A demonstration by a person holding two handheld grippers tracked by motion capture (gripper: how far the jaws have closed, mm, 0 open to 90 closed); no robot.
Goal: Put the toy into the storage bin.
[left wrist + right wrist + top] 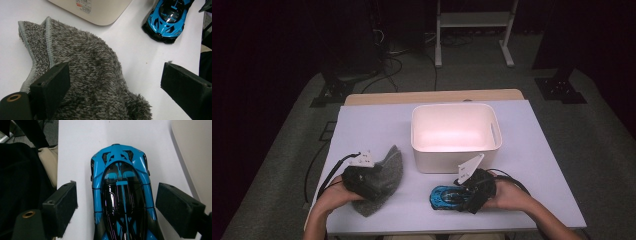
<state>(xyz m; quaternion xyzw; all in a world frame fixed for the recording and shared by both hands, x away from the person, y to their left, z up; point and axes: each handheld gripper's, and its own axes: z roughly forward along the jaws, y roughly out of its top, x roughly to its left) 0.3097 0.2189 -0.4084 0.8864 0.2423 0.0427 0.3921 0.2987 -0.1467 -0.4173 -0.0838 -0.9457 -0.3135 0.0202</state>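
A blue and black toy car [446, 197] lies on the white table near its front edge, in front of the white bin [455, 136]. My right gripper [462, 192] is open, its jaws standing on either side of the car [123, 197] without touching it. A grey fluffy cloth [382, 179] lies crumpled at the front left. My left gripper [368, 181] hovers over the cloth [85, 75], open, with one jaw above the pile and the other above bare table. The car [168, 18] also shows in the left gripper view at the upper right.
The white bin stands empty in the middle of the table [377, 130], with a handle cut-out in its right wall. Its rounded corner [100, 12] lies just beyond the cloth. Cables trail from both grippers across the table. Dark floor and stand legs lie beyond the far edge.
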